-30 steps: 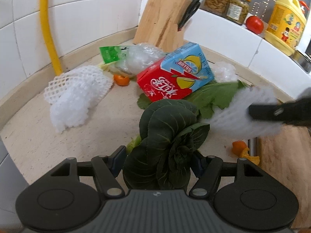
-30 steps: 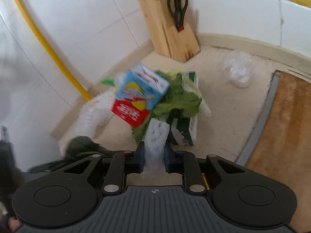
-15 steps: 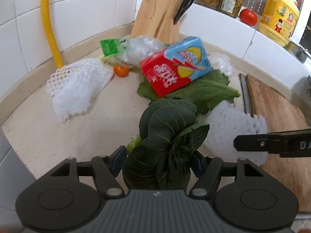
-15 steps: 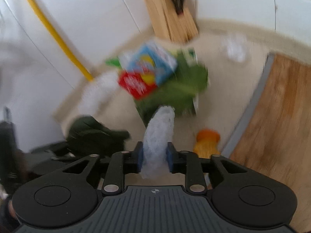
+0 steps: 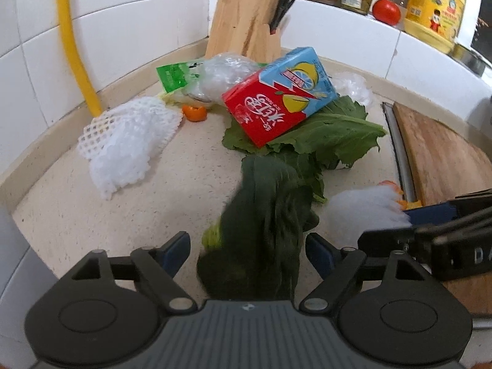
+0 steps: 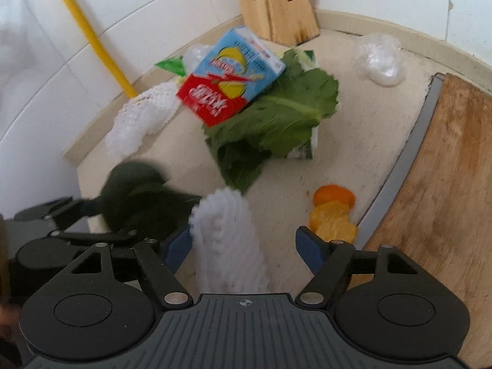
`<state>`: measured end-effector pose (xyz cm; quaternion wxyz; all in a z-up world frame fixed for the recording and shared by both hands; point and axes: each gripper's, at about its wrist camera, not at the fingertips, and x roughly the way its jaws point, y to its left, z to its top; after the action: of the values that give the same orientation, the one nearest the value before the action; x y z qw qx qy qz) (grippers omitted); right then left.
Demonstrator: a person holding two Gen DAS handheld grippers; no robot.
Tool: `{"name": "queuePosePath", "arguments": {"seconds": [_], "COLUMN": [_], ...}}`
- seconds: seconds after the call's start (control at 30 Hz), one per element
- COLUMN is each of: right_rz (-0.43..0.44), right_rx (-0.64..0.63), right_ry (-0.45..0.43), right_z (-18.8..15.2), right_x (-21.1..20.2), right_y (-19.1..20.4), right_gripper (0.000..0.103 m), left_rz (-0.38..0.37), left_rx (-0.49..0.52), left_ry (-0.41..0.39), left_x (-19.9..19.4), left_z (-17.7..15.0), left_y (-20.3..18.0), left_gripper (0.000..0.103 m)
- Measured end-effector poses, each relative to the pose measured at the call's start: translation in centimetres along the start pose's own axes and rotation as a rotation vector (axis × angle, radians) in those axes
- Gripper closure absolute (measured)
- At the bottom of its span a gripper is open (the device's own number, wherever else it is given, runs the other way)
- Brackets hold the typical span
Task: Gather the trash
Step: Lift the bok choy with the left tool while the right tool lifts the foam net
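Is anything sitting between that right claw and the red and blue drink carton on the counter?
Yes. The white foam net lies between the right gripper's opening jaws, and beyond it the green lettuce leaf covers the counter in front of the drink carton.

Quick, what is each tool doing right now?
Left tool: opening, dark green leafy vegetable between, not pressed.
Right tool: opening, white foam net sleeve between, not pressed.

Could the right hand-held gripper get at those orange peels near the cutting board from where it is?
Probably yes. The orange peels lie bare on the counter just ahead of the right hand-held gripper, whose jaws are opening, but the white foam net between them must drop clear first.
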<state>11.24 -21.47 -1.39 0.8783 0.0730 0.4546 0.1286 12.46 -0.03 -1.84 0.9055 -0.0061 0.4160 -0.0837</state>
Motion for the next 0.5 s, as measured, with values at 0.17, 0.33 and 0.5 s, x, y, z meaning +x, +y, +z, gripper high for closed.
{"name": "queuePosePath", "arguments": {"seconds": [0.17,0.33,0.5], "right_rz": [0.01,0.022,0.028], "right_rx": [-0.009,-0.002,-0.009], "right_ry": [0.028,0.043,0.045], "right_z": [-0.4,-0.5,-0.7], "right_x": [0.9,1.4,1.4], "right_y": [0.2,0.2,0.0], "right_gripper": [0.035,0.042,0.051], "left_rz": [0.013,0.01,0.006], "left_rx": [0.012,-0.035,-0.061], "left_ry": [0.002,-0.012,-0.037], "left_x": [0.8,1.2,1.9], "left_z": [0.1,1.0,1.9], "left_y": [-0.3,0.2,0.5], "left_gripper": [0.025,0.025,0.025]}}
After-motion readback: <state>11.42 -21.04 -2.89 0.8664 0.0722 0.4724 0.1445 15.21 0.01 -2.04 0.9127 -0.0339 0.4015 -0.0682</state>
